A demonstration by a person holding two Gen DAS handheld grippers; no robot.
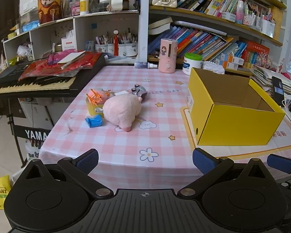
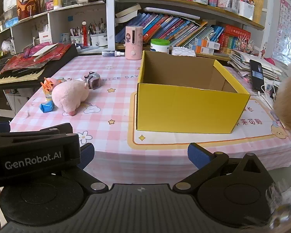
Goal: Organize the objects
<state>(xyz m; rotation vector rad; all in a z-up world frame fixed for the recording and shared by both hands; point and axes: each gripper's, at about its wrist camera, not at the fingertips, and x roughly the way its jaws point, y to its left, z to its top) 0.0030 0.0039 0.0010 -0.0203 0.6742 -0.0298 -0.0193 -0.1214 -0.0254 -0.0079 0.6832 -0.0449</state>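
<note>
A pink plush pig (image 1: 124, 110) (image 2: 69, 97) lies on the pink checked tablecloth (image 1: 114, 141). Beside it are a yellow cup of orange clips (image 1: 94, 103) (image 2: 47, 89), a blue crumpled wrapper (image 1: 94, 122) (image 2: 46, 106) and a small grey toy camera (image 1: 138, 92) (image 2: 92, 80). An open yellow cardboard box (image 1: 232, 122) (image 2: 188, 110) stands to the right; its floor is mostly hidden. My left gripper (image 1: 145, 160) is open and empty at the table's near edge. My right gripper (image 2: 140, 154) is open and empty, facing the box.
A keyboard (image 1: 33, 83) piled with red papers overhangs the table's left. A pink dispenser (image 1: 167, 55), a white tub (image 1: 192, 63) and a spray bottle (image 1: 145, 65) stand at the back. Bookshelves rise behind. A phone (image 2: 257, 74) and papers lie right; something furry (image 2: 289, 101) intrudes at the right edge.
</note>
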